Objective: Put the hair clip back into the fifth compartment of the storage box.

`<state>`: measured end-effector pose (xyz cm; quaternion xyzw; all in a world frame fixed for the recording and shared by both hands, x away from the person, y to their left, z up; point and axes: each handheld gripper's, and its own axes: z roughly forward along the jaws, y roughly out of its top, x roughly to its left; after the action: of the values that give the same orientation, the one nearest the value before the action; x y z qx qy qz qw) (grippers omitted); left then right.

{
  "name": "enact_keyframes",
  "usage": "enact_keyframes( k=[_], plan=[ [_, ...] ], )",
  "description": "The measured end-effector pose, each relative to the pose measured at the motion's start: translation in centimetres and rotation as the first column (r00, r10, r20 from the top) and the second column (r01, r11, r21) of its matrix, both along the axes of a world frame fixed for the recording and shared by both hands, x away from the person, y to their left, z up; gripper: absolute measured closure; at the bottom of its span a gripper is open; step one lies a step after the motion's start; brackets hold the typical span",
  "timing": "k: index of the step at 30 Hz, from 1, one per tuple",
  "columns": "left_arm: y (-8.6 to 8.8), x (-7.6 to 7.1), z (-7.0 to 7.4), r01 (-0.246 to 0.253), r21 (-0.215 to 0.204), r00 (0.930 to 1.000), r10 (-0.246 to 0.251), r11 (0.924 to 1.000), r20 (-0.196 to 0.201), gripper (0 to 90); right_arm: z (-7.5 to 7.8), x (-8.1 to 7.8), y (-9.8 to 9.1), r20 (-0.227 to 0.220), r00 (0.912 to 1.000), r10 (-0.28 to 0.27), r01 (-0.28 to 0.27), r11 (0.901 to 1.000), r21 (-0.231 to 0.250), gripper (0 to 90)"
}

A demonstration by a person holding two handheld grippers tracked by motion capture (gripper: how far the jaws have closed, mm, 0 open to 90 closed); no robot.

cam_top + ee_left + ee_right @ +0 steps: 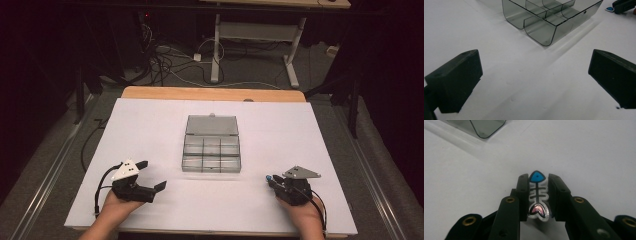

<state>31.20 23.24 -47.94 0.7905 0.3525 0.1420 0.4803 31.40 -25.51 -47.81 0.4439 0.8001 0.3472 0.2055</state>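
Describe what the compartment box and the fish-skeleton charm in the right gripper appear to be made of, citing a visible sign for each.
Compartment box: probably smoky clear plastic; the dividers and the table show through its glossy walls.
Fish-skeleton charm: likely clear acrylic or resin with a printed design; its see-through rim and shiny pink tail reflect light. The right gripper is shut on it.

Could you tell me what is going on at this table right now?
A person holds a gripper in each hand over a white table. The right gripper is shut on a small fish-skeleton charm with a blue head, low over the table. The left gripper is open with nothing between its jaws and points toward the clear compartment box, which sits mid-table with its lid folded back. Its compartments look empty.
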Motion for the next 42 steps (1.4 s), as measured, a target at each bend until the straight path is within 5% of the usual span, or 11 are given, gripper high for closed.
enact_keyframes(
  k=[17,42],
  plan=[
    [0.1,0.1,-0.1,-0.002,0.004,1.0,0.002,1.0,0.0,0.0,0.8,-0.5,-0.2,0.028,0.9995,0.013,-0.013,0.9994,0.031,73.3],
    [0.3,0.2,0.0,-0.006,-0.011,1.0,0.006,0.9999,-0.002,0.0,1.0,-1.2,3.2,0.034,0.9915,0.126,-0.127,0.9908,0.046,73.3]
  ],
)
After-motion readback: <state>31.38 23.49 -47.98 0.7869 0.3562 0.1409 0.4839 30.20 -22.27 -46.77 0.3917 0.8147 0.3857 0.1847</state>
